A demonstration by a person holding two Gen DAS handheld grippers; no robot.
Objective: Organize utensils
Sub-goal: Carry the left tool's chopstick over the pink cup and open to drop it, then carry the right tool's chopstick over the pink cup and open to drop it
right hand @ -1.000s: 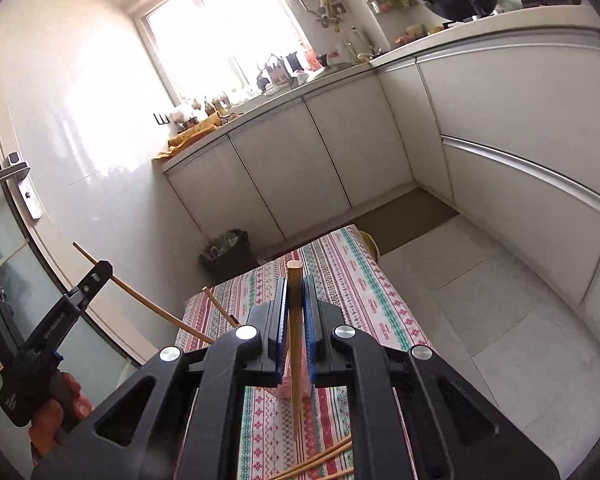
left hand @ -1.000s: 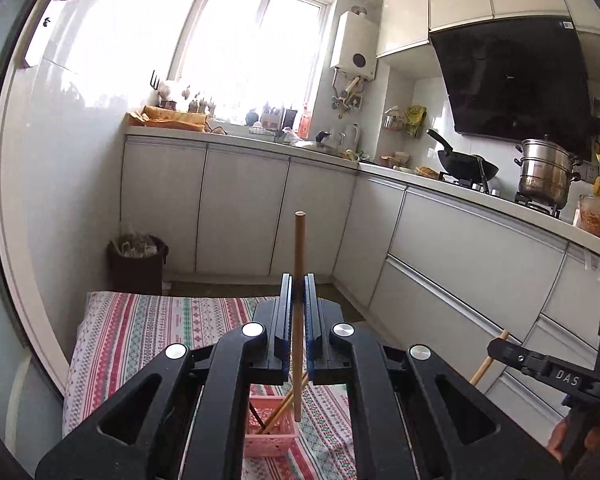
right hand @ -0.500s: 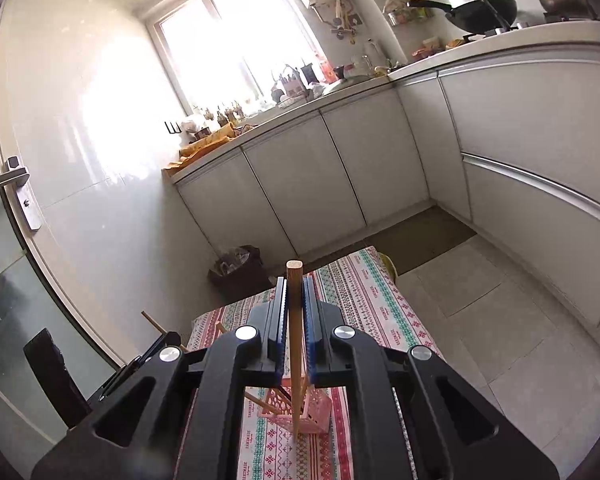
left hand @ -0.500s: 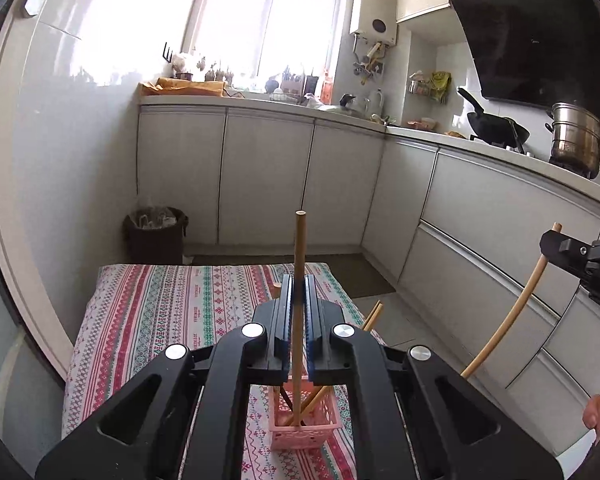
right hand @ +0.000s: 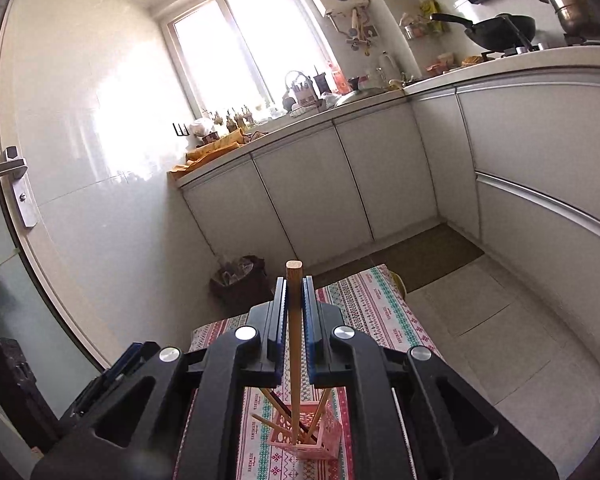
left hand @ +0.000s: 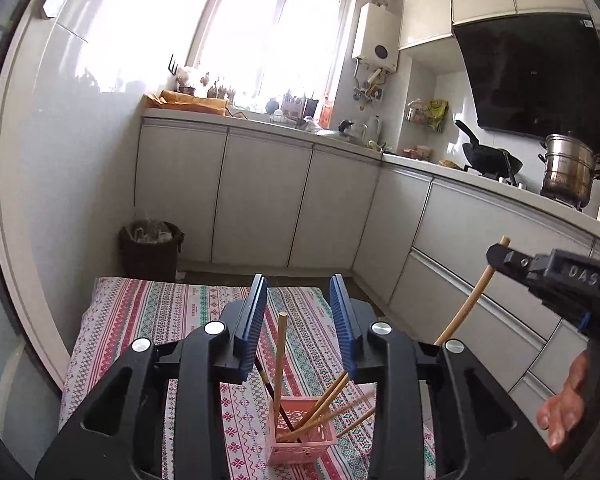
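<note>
Your left tongs (left hand: pixel 298 322) have just been opening and now stand apart with nothing pressed, the freed chopstick (left hand: pixel 279 364) standing nearly upright in the pink basket (left hand: pixel 302 436) on the striped table (left hand: pixel 148 312). Your right tongs (right hand: pixel 295 316) are clamped on another chopstick (right hand: pixel 293 344), held upright above that basket. It looks light, stiff and smooth, so hold it mid-shaft, squarely in the pads, or it may swivel or slip.

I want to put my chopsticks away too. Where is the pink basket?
The pink basket stands on the striped tablecloth, low in both wrist views, just below the open left gripper, with chopsticks poking out.
</note>
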